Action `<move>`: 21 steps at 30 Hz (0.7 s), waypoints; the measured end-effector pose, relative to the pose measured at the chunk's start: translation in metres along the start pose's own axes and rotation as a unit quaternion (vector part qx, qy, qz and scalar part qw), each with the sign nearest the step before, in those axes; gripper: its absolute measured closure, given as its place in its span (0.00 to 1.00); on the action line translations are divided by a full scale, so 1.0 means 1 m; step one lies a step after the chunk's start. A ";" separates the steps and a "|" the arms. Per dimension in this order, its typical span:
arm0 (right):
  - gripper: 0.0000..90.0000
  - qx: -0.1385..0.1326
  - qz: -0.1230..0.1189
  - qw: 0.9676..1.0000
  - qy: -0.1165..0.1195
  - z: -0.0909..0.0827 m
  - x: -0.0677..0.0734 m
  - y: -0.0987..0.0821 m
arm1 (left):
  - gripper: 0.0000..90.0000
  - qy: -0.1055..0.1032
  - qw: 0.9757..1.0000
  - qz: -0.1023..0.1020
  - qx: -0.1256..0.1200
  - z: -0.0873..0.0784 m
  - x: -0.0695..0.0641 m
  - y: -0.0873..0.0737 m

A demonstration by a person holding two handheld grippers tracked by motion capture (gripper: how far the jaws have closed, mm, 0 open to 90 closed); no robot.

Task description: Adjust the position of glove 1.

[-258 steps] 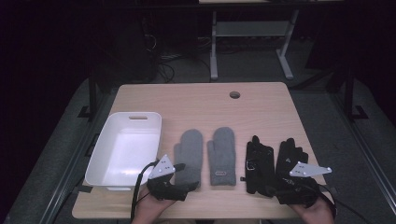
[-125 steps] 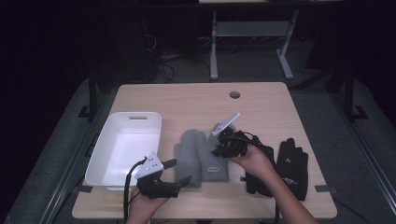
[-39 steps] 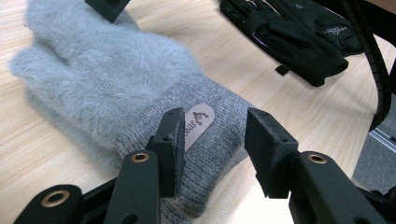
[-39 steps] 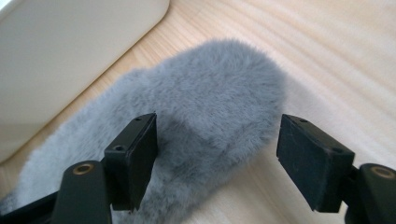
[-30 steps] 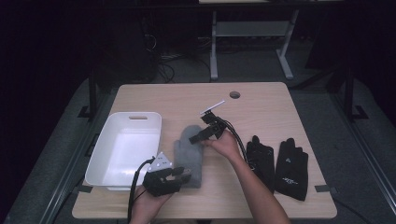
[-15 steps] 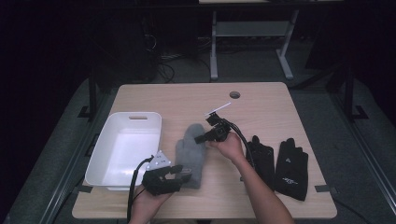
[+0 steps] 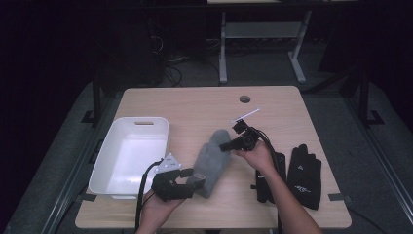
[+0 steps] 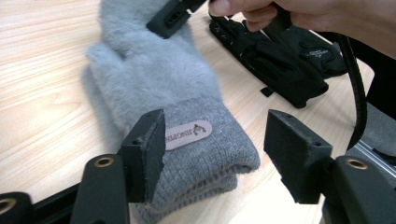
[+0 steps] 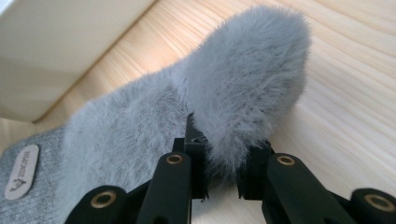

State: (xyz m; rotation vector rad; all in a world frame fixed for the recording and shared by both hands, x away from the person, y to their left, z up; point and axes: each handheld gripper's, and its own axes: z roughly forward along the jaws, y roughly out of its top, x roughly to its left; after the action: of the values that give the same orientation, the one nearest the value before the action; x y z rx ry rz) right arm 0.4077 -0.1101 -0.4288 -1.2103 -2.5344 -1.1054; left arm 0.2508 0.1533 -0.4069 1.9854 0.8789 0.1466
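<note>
Pale wood, the table (image 7: 195, 105) carries everything we work with. The white bin (image 7: 130, 156) waits at its left edge, likely where the mittens should end up. The grey mittens (image 7: 210, 161) lie stacked in the middle, just right of the bin, so both tools can take them as one. The black gloves (image 7: 297, 173) rest flat at the near right, apart. Our right gripper (image 7: 229, 145) has clamped its jaws on the fluffy far tip (image 9: 247, 88), to lift that end. Our left gripper (image 7: 195, 176), at the near cuff (image 8: 205, 154), has just been opening; its pads (image 8: 152, 144) straddle the cuff without pressing.
</note>
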 end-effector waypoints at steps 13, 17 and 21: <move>0.85 -0.013 0.010 1.000 -0.025 -0.032 -0.024 -0.031 | 0.41 -0.020 0.996 -0.070 0.045 0.033 0.012 0.021; 0.84 -0.020 0.013 0.999 -0.021 -0.032 -0.025 -0.035 | 0.41 -0.035 0.992 -0.094 0.078 0.046 0.016 0.018; 0.84 -0.018 0.008 0.999 -0.025 -0.031 -0.024 -0.034 | 0.41 -0.037 0.988 -0.116 0.090 0.052 0.019 0.013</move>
State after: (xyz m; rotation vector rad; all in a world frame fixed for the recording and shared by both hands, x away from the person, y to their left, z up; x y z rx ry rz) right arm 0.3936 -0.1597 -0.4352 -1.2809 -2.5471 -1.1349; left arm 0.2937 0.1245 -0.4303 2.0211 1.0991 -0.1454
